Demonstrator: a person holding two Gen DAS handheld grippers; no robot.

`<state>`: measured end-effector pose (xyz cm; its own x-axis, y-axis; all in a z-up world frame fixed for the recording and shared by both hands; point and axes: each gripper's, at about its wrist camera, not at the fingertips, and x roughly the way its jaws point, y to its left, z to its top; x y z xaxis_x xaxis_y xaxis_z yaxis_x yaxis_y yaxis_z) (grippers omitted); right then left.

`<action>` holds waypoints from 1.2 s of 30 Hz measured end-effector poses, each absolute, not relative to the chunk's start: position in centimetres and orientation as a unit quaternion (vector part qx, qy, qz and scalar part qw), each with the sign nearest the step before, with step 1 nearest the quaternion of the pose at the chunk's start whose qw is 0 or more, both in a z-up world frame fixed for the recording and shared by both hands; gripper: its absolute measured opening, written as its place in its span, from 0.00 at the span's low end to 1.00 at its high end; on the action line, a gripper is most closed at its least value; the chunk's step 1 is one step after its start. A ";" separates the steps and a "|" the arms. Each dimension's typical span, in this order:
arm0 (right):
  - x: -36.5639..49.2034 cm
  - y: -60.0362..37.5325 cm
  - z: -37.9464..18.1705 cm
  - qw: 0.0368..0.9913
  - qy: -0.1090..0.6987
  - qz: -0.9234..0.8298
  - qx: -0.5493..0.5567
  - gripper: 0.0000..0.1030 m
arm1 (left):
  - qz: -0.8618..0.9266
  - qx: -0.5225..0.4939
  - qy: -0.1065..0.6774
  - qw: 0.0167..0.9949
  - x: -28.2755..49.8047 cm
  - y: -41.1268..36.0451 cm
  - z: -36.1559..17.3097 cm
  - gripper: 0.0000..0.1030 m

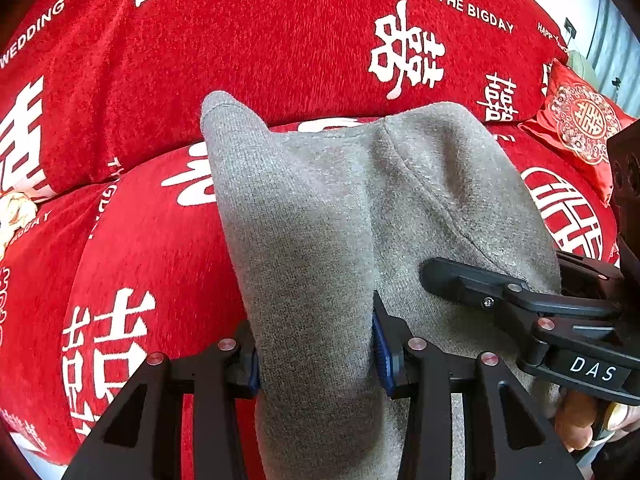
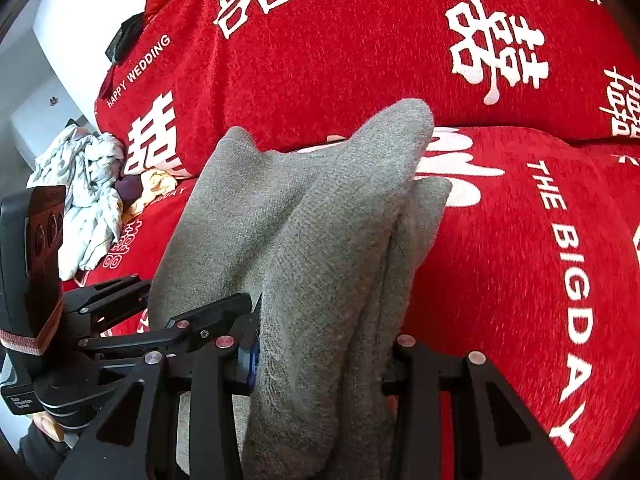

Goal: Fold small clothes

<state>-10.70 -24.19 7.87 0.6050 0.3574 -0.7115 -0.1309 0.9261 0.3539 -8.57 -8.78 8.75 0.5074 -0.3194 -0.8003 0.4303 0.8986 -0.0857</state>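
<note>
Your left gripper [image 1: 316,354] pinches a fold of the gray garment [image 1: 360,200], jaws partway apart. Right gripper [image 2: 320,360] clamps the same cloth at 3 o'clock. Garment hangs over the red sofa cover [image 1: 260,52]; crumpled clothes [image 2: 84,184] lie at 9 o'clock.

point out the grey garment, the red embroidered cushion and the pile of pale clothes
grey garment [image 1: 320,220], left wrist view, middle of its raised fold
red embroidered cushion [image 1: 580,124], left wrist view, its medallion
pile of pale clothes [image 2: 86,196], right wrist view, its crumpled middle

surface: red sofa cover [image 2: 500,240] | on it: crumpled pale clothes [image 2: 84,200], embroidered cushion [image 1: 580,124]
</note>
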 end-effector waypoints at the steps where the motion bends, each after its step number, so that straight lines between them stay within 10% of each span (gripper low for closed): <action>1: -10.8 -24.2 7.9 0.886 0.422 0.138 0.135 0.41 | -0.216 0.064 0.446 0.866 -8.8 -8.7 8.8 0.43; 17: -11.9 -24.3 3.9 0.874 0.435 0.135 0.172 0.41 | -0.199 0.080 0.468 0.857 -9.5 -8.3 5.8 0.43; 23: -11.5 -26.1 2.1 0.859 0.445 0.125 0.219 0.48 | -0.166 0.064 0.469 0.865 -9.5 -7.4 5.2 0.73; 36: -18.7 -25.5 8.7 0.923 0.348 0.113 0.118 0.59 | -0.127 0.077 0.420 0.895 -15.2 -5.7 8.1 0.74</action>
